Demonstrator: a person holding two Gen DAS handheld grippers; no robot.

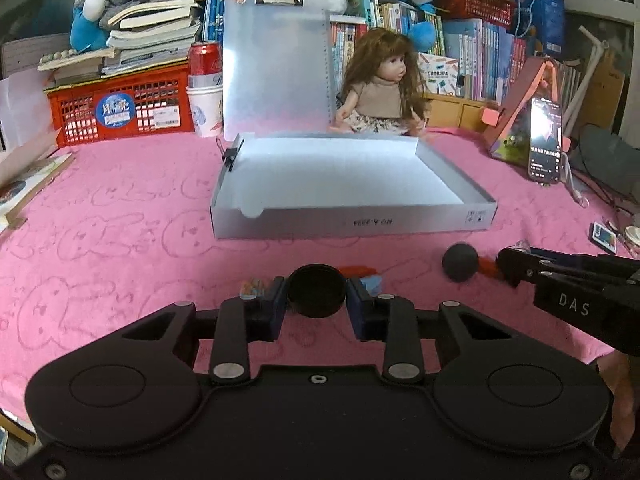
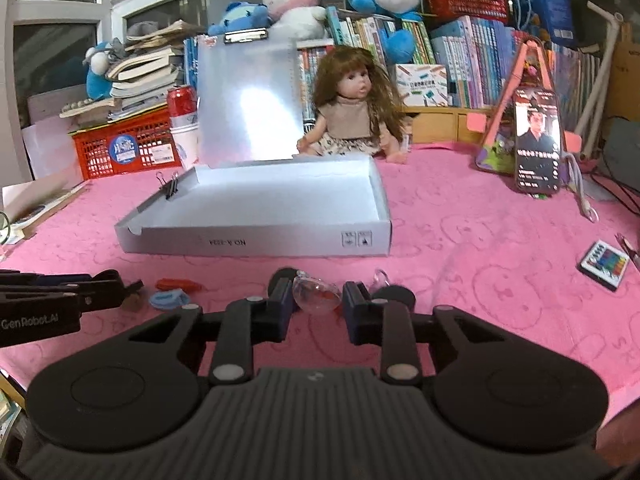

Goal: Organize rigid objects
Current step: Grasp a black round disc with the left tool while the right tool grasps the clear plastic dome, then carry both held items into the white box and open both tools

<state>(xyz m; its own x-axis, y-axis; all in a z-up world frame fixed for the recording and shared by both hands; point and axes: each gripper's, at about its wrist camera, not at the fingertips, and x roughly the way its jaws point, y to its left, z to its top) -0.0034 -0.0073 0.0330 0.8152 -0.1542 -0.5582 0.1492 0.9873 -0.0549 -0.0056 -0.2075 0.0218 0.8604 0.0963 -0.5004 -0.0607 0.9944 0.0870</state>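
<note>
Left gripper (image 1: pixel 317 300): lower centre, jaws clamped on black round cap (image 1: pixel 317 295).
Right gripper (image 2: pixel 316 300): lower centre, jaws pinching clear teardrop ornament (image 2: pixel 316 295).
White box (image 1: pixel 352 222): mid-frame, open, empty. Advice: lift both clear of its front wall, release low inside.

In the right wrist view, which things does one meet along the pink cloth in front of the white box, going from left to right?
Left tongs → red piece → blue piece → clear ball with red inside, held in the right tongs → small remote with coloured buttons.
</note>
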